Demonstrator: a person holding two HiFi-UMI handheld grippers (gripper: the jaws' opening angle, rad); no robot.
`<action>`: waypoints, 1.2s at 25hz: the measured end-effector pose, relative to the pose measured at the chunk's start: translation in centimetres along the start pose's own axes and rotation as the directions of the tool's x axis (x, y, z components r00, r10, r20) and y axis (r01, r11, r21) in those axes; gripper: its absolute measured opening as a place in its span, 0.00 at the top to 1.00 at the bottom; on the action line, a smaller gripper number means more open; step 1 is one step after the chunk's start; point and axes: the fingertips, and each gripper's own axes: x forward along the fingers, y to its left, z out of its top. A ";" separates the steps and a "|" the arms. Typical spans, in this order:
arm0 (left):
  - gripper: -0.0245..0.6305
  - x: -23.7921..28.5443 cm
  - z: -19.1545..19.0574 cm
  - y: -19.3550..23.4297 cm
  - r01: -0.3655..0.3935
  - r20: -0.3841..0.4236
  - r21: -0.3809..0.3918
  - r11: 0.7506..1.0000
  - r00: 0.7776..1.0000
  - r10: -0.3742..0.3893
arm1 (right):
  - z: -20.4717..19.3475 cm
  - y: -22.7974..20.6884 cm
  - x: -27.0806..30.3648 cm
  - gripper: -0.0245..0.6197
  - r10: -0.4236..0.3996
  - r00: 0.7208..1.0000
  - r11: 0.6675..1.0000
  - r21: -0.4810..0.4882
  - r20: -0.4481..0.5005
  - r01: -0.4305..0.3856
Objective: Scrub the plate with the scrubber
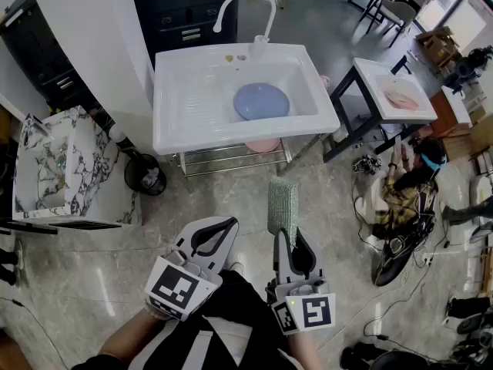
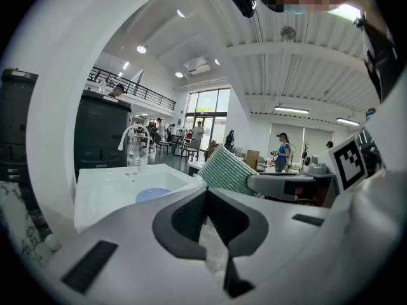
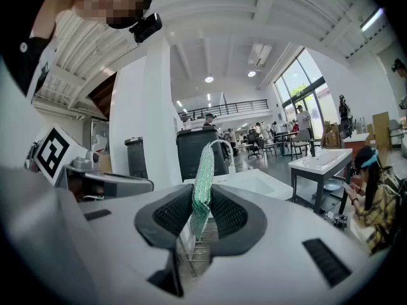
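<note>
The pale-blue round plate (image 1: 262, 101) is seen lying in the white ceramic sink (image 1: 177, 126), far from both grippers. The green mesh rectangular scrubber (image 1: 283, 206) is clamped upright by the fingers (image 3: 232, 211) of the right gripper (image 1: 291, 241). On the left gripper (image 1: 219, 228), just to the left, the fingers are closed together on nothing.

The plate (image 1: 262, 101) lies in the sink (image 1: 176, 126), with the faucet (image 1: 245, 5) behind it. Before the sink, the left gripper (image 1: 223, 226) sits beside the right gripper (image 1: 289, 239), whose jaws hold the scrubber (image 1: 283, 205).
</note>
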 end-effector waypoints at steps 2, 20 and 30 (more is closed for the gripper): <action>0.96 0.2 0.0 -0.1 0.001 -0.003 0.004 1.000 1.000 -0.001 | 0.1 0.0 0.1 0.82 0.002 1.000 1.000 -0.001 0.001 -0.002; 0.96 0.8 0.1 -0.2 -0.008 -0.002 0.003 1.000 1.000 0.008 | 0.0 -0.6 0.3 0.82 0.018 1.000 1.000 0.020 -0.005 -0.018; 0.96 1.6 0.0 -1.4 -0.005 -0.004 0.014 1.000 1.000 0.005 | -0.2 -1.5 -0.4 0.82 0.025 1.000 0.999 0.020 -0.007 -0.025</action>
